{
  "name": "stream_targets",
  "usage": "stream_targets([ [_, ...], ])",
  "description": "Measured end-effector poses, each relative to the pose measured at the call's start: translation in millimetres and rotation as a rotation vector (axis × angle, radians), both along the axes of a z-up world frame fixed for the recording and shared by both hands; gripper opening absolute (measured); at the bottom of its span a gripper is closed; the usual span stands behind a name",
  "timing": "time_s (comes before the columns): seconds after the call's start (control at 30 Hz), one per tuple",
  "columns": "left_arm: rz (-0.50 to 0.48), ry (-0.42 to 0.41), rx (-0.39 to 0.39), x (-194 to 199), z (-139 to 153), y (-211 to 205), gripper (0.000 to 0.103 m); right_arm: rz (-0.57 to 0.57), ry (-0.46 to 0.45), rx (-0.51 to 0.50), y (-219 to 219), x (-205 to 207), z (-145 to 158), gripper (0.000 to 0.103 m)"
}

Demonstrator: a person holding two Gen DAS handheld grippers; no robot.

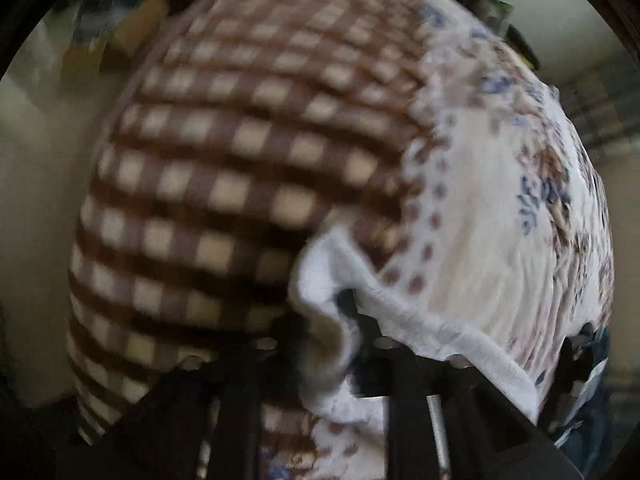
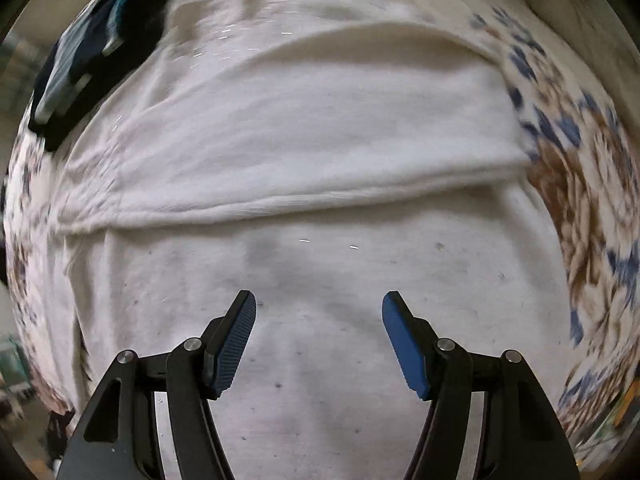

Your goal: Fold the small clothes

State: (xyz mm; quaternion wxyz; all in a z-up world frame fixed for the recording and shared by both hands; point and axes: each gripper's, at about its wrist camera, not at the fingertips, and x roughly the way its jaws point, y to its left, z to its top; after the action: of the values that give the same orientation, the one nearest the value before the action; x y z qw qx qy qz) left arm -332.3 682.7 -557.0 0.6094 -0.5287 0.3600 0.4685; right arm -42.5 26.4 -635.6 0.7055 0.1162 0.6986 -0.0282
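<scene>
In the left wrist view my left gripper (image 1: 340,344) is shut on the hem of a white garment (image 1: 332,276), whose cloth bunches over the fingers and hides the tips. The view is blurred. In the right wrist view my right gripper (image 2: 319,308) is open and empty, its blue pads (image 2: 236,344) apart above a white garment (image 2: 304,128) that lies spread with one fold across it. The fold's edge runs left to right just beyond the fingertips.
A brown-and-cream checked blanket (image 1: 224,152) and a white floral bedsheet (image 1: 500,208) cover the bed. The floral sheet (image 2: 580,184) also shows right of the garment. A blue and dark pile of clothes (image 2: 92,56) lies at the far left.
</scene>
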Motion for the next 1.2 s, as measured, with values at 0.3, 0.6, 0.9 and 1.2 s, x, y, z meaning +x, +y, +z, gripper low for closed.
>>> stream_targets([
  [0.3,-0.501,0.125,0.447,9.7,118.4,-73.3,0.01,0.116,-0.085,-0.243,12.6,0.3,28.5,0.092],
  [0.6,-1.017,-0.05,0.629,44.4,190.3,-264.1,0.009,0.005,-0.058,-0.116,-1.5,50.1,7.5,0.093],
  [0.9,-1.358,-0.153,0.503,23.7,158.7,-456.5,0.009,-0.148,-0.033,-0.054,-87.5,48.6,-0.7,0.093],
  [1.2,-1.444,0.004,0.343,-1.8,105.6,-559.3,0.017,-0.195,-0.04,-0.049,-146.1,69.7,-16.7,0.093],
])
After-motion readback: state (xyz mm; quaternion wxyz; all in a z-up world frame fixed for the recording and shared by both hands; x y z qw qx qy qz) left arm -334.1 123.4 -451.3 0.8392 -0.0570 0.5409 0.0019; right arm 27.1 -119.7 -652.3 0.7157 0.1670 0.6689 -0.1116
